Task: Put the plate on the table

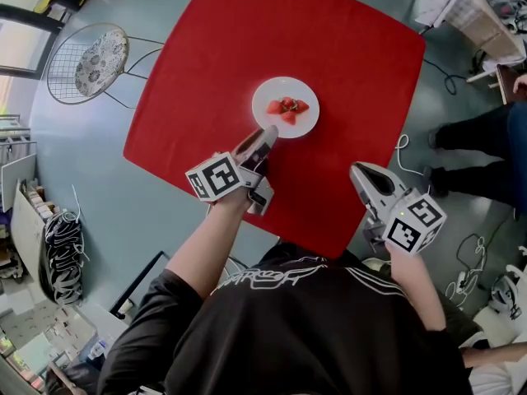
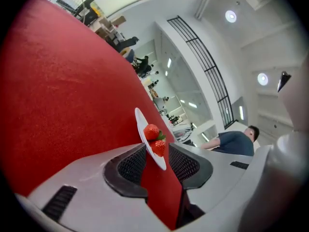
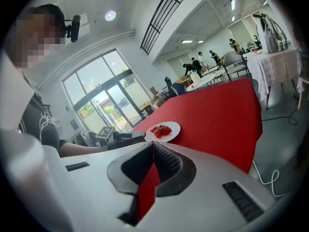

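Observation:
A white plate (image 1: 268,93) with a few strawberries (image 1: 287,108) rests on the red table (image 1: 346,48), near its middle. My left gripper (image 1: 268,135) is at the plate's near rim, jaws open. In the left gripper view the plate's (image 2: 140,122) edge lies between the spread pads (image 2: 131,166), with the strawberries (image 2: 154,139) just beyond and red cloth showing in the gap. My right gripper (image 1: 360,172) hovers by the table's near right edge, shut and empty. The right gripper view shows its jaws (image 3: 153,147) closed and the plate (image 3: 173,129) farther off.
A wire chair with a patterned cushion (image 1: 89,60) stands left of the table on the grey floor. A seated person's legs (image 1: 478,142) and a white cable (image 1: 403,151) are to the right. More tables and people stand far off in the hall.

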Demonstrator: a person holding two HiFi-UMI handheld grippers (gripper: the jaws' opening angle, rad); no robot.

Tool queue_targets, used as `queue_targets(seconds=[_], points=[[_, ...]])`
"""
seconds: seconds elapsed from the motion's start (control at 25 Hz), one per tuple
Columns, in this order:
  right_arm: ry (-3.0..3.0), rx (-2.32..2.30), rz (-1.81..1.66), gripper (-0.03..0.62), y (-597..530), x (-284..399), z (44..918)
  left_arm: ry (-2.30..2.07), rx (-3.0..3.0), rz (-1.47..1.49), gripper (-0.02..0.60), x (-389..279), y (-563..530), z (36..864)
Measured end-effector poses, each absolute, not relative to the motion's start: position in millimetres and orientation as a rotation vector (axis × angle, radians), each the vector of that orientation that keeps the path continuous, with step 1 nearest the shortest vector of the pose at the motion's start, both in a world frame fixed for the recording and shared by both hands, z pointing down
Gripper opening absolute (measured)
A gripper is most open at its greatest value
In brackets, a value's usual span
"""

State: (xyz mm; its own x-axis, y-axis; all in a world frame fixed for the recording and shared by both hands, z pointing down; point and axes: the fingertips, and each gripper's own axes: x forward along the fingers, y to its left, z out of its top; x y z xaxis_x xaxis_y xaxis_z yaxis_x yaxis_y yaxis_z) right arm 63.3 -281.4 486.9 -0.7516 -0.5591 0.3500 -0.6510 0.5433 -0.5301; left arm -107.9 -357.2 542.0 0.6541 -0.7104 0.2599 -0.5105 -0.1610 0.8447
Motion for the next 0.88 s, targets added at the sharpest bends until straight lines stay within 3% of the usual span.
queue_targets(seconds=[0.48, 0.88], points=[[-2.665, 0.995, 0.981, 0.008, -275, 49, 480, -1.083, 2.072, 0.110, 0.126, -105, -341, 546], [-2.677, 0.976, 0.978, 0.008, -264, 45, 480, -1.150, 2.107, 0.200, 0.082, -116, -331, 551]])
